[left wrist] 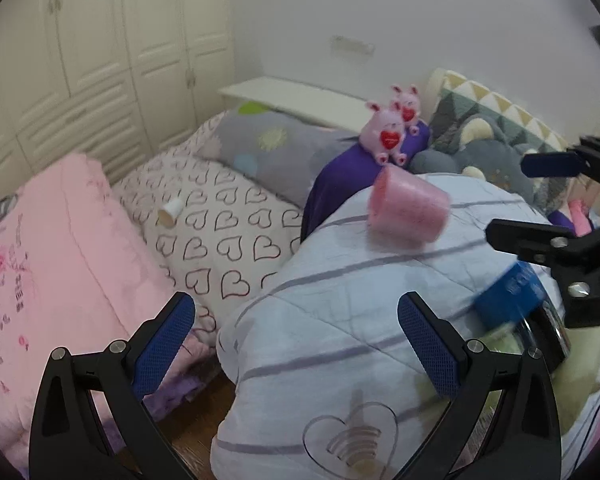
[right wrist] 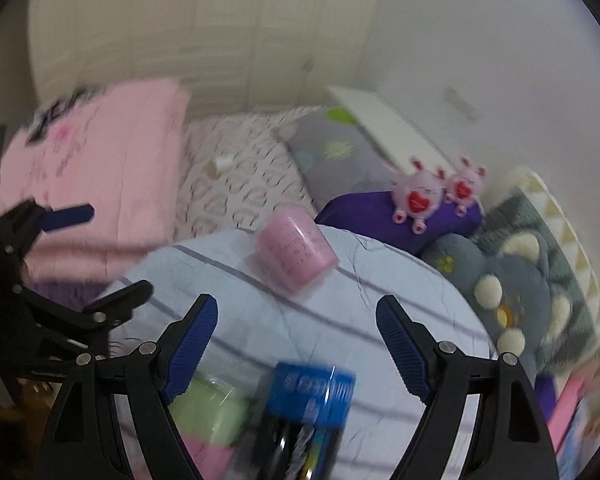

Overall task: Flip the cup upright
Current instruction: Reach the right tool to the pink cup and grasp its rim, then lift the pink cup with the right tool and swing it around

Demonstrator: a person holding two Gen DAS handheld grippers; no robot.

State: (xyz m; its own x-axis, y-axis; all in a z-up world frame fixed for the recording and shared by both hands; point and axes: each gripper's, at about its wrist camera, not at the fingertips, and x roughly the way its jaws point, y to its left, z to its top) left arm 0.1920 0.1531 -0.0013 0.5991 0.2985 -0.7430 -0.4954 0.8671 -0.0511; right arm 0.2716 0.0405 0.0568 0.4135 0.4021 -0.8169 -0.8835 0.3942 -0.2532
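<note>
A pink textured cup [left wrist: 408,210] lies on its side on a pale blue striped quilt [left wrist: 340,320], its mouth facing left in the left wrist view. It also shows in the right wrist view [right wrist: 296,254], ahead of the fingers. My left gripper [left wrist: 296,344] is open and empty, low over the quilt, short of the cup. My right gripper [right wrist: 296,344] is open and empty, with the cup beyond its tips. The right gripper also shows at the right edge of the left wrist view [left wrist: 540,200], open, just right of the cup.
A blue labelled can [right wrist: 312,404] and a green object [right wrist: 212,412] lie close under the right gripper. Pink folded quilt [left wrist: 52,264], heart-print pillow [left wrist: 220,232], purple cushion [left wrist: 340,176] with pink plush toys [left wrist: 388,132] and a grey plush [right wrist: 516,288] surround the quilt. A small paper cup [left wrist: 170,212] lies on the pillow.
</note>
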